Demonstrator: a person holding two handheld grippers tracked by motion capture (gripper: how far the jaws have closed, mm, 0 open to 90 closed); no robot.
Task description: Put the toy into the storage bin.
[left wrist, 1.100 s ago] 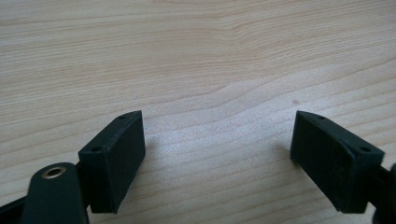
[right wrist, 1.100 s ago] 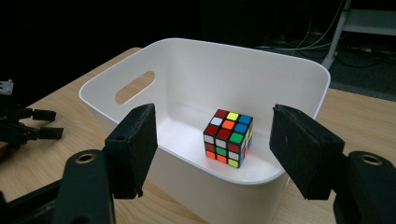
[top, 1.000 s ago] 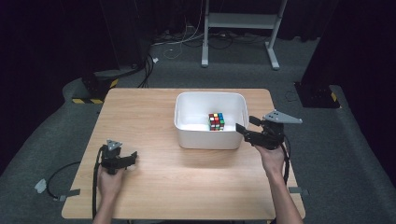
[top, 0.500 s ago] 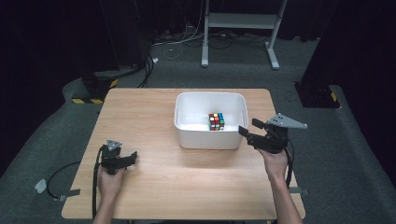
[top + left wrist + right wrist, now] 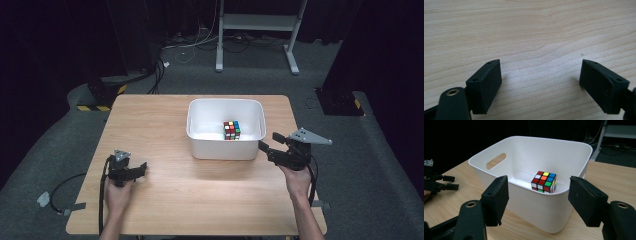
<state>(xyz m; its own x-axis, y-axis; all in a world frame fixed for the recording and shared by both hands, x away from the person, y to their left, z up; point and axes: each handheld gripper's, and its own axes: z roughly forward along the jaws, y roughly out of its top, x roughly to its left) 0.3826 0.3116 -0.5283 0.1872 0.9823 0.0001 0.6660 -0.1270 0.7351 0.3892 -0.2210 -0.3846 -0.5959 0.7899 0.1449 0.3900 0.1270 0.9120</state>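
Near edge of the tabletop point(image 5: 200, 200): my left gripper point(image 5: 139, 169) rests low over bare wood, jaws spread, nothing between them. My right gripper point(image 5: 267, 144) sits at the right, just beside the bin point(image 5: 200, 145), jaws apart with a clear gap and pinching nothing, aimed across the bin's near wall.

Bin: white, rectangular, long axis running left-right, handle slot in an end wall. Inside, one cube point(image 5: 231, 130), flat on the floor toward the right end, near the front wall, squared to the walls.
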